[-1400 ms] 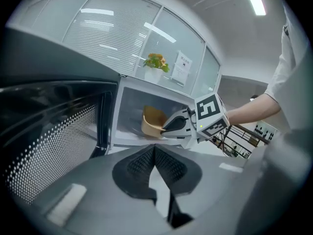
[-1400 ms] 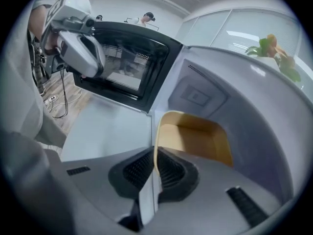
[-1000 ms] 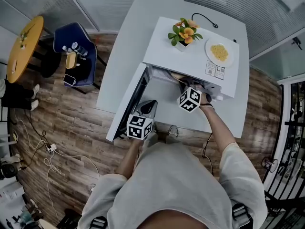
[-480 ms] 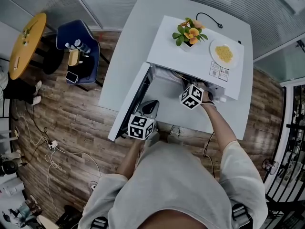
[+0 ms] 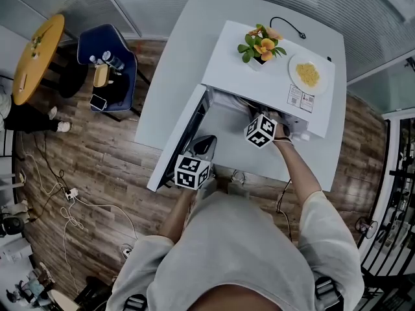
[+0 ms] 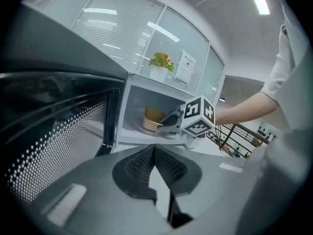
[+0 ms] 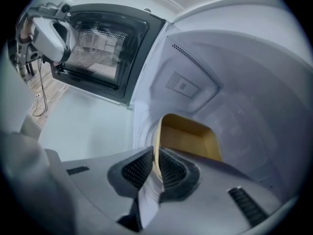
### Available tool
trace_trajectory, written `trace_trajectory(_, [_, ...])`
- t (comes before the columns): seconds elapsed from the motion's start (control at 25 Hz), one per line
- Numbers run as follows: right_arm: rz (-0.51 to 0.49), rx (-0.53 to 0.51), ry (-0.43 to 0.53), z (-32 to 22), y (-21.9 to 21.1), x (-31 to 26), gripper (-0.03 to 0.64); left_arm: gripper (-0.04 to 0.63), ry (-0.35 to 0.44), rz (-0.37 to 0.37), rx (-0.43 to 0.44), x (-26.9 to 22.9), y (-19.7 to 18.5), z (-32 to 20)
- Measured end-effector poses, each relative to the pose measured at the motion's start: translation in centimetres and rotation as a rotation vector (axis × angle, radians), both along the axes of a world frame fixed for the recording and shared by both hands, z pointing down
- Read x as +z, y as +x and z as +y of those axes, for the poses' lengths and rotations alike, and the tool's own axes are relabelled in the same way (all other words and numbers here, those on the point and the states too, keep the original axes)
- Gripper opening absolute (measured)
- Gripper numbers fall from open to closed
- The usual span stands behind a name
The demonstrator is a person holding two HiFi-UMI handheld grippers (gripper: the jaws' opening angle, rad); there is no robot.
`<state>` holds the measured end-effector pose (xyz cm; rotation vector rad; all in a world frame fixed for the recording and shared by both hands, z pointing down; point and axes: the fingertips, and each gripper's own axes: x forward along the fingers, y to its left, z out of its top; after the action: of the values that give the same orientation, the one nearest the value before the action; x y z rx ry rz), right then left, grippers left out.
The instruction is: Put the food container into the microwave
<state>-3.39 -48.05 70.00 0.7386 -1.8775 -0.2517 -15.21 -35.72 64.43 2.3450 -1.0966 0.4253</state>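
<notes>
The white microwave (image 5: pixel 259 76) stands on a white table (image 5: pixel 172 70) with its door (image 5: pixel 180 140) swung open to the left. The tan food container (image 7: pixel 188 137) sits inside the cavity on the turntable, also visible as the tan container (image 6: pixel 153 117) in the left gripper view. My right gripper (image 7: pixel 155 166) reaches into the cavity and is shut on the container's near wall; its marker cube (image 5: pixel 260 131) shows at the opening. My left gripper (image 6: pixel 154 153) hangs in front of the open door, shut on nothing.
On top of the microwave stand a flower pot (image 5: pixel 259 44) and a plate of yellow food (image 5: pixel 308 74), with a black cable (image 5: pixel 285 26) behind. A blue chair (image 5: pixel 107 70) and a yellow round table (image 5: pixel 35 57) stand on the wooden floor to the left.
The head view has shifted slightly. Both grippers keep their places, the right one still in the cavity on the container.
</notes>
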Motion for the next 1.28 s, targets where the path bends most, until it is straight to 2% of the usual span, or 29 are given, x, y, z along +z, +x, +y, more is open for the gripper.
trace_trajectory(0.24, [-0.027,-0.002,-0.006,0.2,-0.1,0.0,0.031,0.011,-0.001,0.000,-0.002,0.0,0.0,0.0])
trace_trajectory(0.36, [-0.037,-0.003,-0.016,0.2,-0.3,0.1,0.140,0.011,0.000,-0.002,0.001,-0.1,0.0,0.0])
trace_trajectory(0.76, [-0.027,-0.015,0.064,1.1,-0.6,-1.3,0.144,0.011,0.010,-0.004,0.017,-0.3,0.4,0.4])
trace_trajectory(0.88, [-0.036,-0.017,0.101,1.6,-0.7,-2.3,0.121,0.011,0.015,-0.004,0.026,-0.5,0.7,0.6])
trace_trajectory(0.96, [-0.041,-0.015,0.119,2.1,-0.7,-2.7,0.066,0.011,0.018,-0.003,0.027,-0.7,0.8,0.7])
trace_trajectory(1.0, [-0.045,-0.011,0.121,2.4,-0.6,-2.9,0.063,0.011,0.019,-0.002,0.028,-0.8,0.9,0.8])
trace_trajectory(1.28, [-0.098,0.046,0.077,4.8,0.3,-3.1,0.015,0.011,0.036,-0.001,0.059,-1.1,1.9,1.1])
